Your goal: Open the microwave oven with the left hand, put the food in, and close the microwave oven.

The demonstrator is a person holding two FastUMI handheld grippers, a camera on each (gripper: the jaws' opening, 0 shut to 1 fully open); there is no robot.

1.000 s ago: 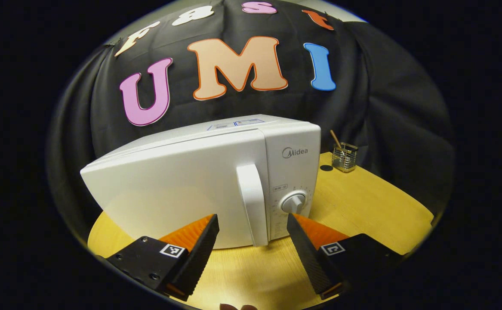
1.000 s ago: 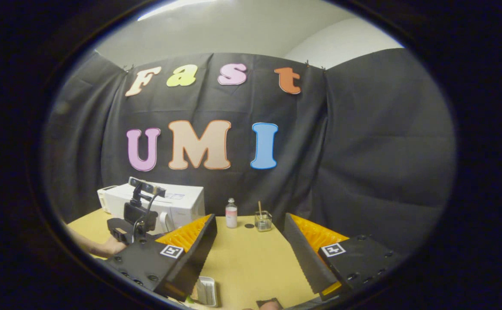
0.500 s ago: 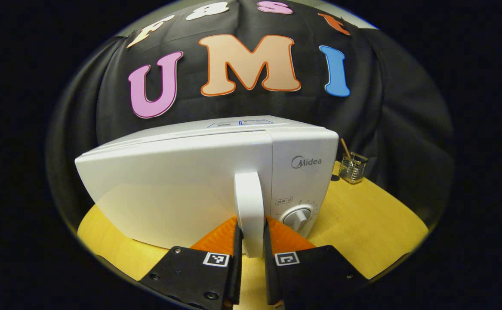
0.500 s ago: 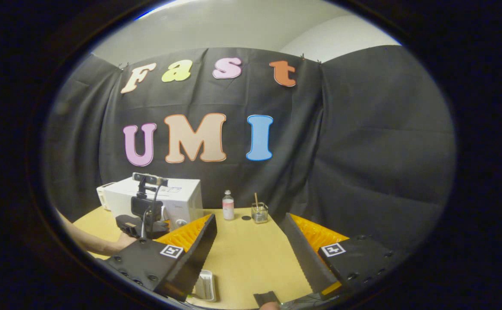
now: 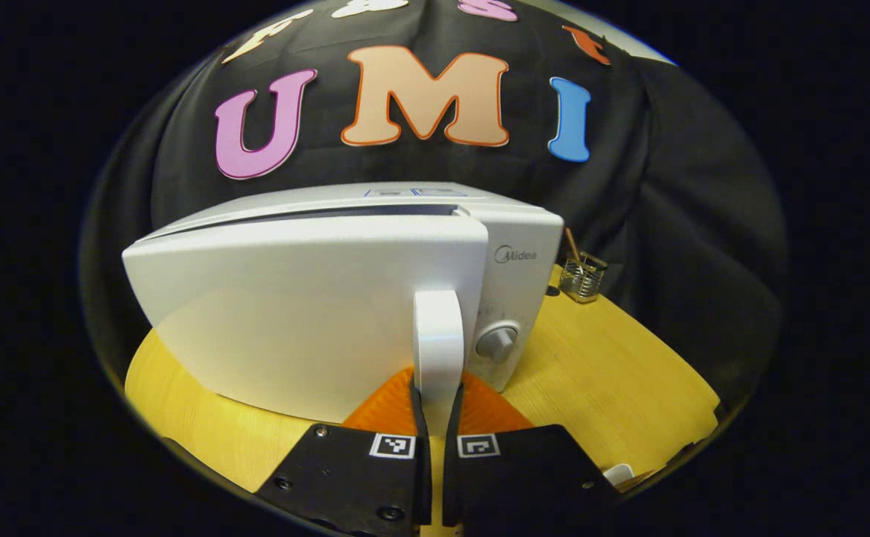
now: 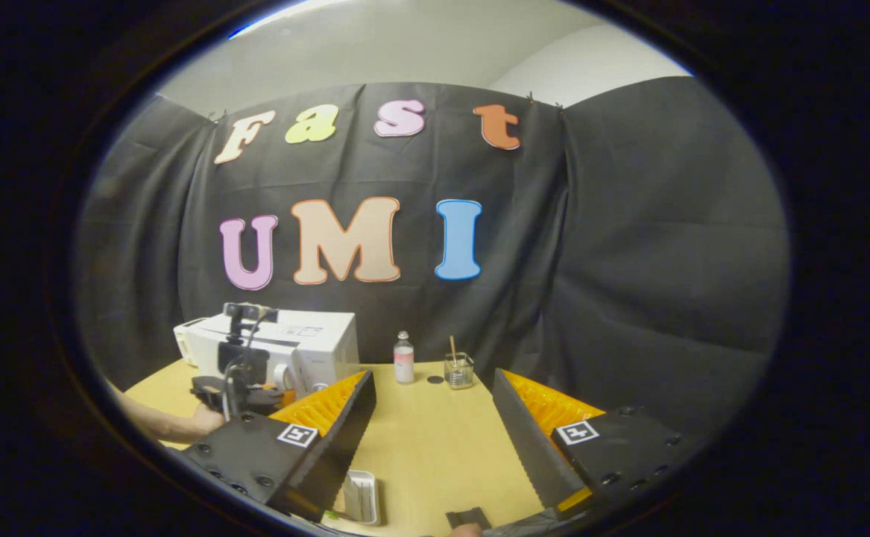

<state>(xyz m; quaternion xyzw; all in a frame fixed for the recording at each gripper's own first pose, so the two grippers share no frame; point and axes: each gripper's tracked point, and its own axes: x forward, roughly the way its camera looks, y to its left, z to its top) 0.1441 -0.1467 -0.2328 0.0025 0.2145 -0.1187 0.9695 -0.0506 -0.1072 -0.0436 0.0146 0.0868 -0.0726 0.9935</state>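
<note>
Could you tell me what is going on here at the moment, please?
A person is opening the microwave oven. The left claw is clamped on the door handle, and the door stands slightly ajar, a gap showing along its top edge. The right claw hangs open above the table, holding nothing, with a small white tray just below it.

microwave oven [image 5: 315,313]: white | table [image 6: 435,447]: yellow wood grain

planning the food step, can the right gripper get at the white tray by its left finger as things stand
Probably yes. The right gripper is open and holds nothing, and the white tray lies on the table just below its left finger, with nothing over it. The left gripper is off at the microwave handle.
</note>
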